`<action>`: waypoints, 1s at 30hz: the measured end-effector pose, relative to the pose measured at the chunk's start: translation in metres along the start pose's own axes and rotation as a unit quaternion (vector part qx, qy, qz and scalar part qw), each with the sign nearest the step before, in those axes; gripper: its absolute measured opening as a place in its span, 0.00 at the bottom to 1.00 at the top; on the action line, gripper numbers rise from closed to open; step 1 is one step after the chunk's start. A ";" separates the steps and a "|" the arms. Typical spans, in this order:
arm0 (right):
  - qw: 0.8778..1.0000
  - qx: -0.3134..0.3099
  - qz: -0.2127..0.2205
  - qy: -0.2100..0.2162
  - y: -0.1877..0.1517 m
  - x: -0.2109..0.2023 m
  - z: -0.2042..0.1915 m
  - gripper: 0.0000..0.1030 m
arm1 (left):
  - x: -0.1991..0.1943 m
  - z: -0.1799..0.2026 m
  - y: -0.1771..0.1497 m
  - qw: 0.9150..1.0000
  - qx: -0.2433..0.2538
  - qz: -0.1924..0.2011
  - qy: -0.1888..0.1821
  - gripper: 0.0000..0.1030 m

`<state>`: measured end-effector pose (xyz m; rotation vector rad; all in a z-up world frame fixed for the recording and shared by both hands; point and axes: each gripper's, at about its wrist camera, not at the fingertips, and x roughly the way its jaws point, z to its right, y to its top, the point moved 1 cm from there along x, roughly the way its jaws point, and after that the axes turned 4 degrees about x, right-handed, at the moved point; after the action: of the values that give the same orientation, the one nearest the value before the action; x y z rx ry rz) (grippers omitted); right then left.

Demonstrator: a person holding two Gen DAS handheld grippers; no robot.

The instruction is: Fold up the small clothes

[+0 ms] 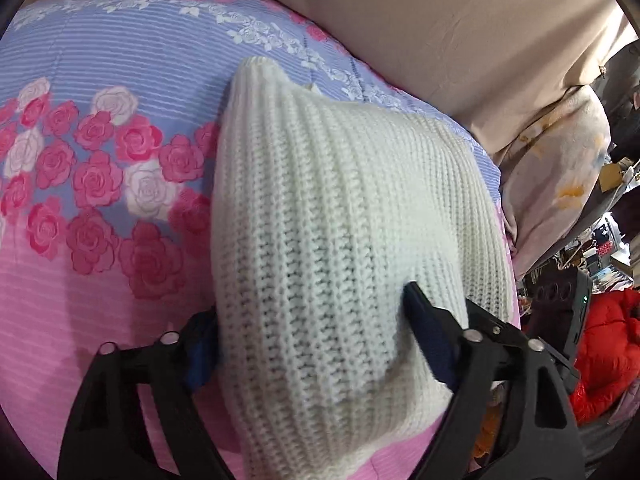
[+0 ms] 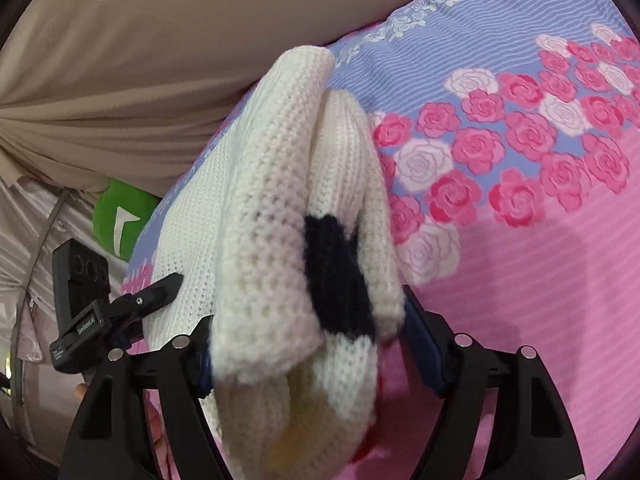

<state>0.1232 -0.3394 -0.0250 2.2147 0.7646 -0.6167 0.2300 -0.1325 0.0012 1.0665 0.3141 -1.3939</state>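
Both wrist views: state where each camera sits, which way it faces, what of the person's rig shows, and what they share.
Left wrist view: sits behind the left tongs, looks forward and down along them at the white knit garment on the rose-print bedsheet; its black fingers show.
Right wrist view: sits behind the right tongs, looks down at the garment's folded layers with the black patch; its own fingers and the left tongs show.
Shared: garment, bedsheet, beige curtain.
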 end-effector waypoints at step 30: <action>0.970 -0.211 0.119 -0.022 -0.017 0.053 -0.224 0.20 | -0.197 -0.133 0.004 0.968 0.037 0.194 0.154 0.48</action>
<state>0.1943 -0.1451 0.0770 1.8541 0.5364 -0.3437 0.2420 0.0920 0.0784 1.3283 0.2610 -0.8956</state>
